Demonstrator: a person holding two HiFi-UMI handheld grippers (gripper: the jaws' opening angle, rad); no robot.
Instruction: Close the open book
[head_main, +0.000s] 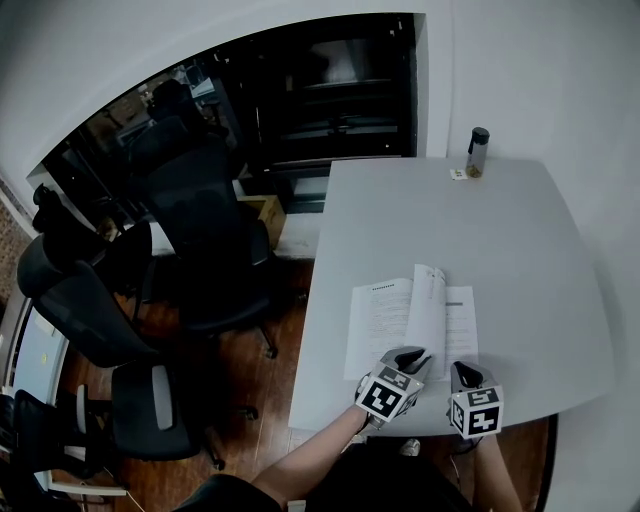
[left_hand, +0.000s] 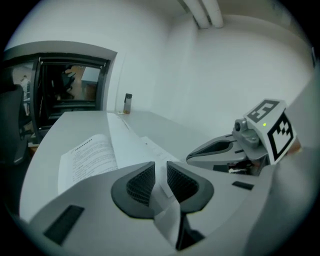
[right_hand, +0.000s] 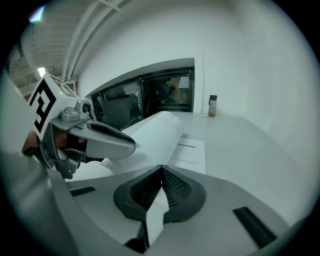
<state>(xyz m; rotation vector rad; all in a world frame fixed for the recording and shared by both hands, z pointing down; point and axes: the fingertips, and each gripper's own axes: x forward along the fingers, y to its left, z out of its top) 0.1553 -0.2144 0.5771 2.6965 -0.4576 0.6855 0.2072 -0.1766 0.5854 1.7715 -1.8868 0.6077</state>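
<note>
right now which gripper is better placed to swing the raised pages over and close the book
Left, probably. The left gripper pinches the raised pages at their near edge; the right gripper is shut beside them, over the flat page.

Free tabletop (head_main: 530, 270) around book (head_main: 385, 315); bottle (head_main: 477, 152) at far corner.

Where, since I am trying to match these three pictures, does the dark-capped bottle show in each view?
Head view: the bottle stands upper right, at the far edge of the table.
Left gripper view: the bottle is small, left of centre, at the table's far end.
Right gripper view: the bottle is right of centre, just right of the dark opening.
Shared landmark: the open book, which lies nearer than the bottle in every view.
</note>
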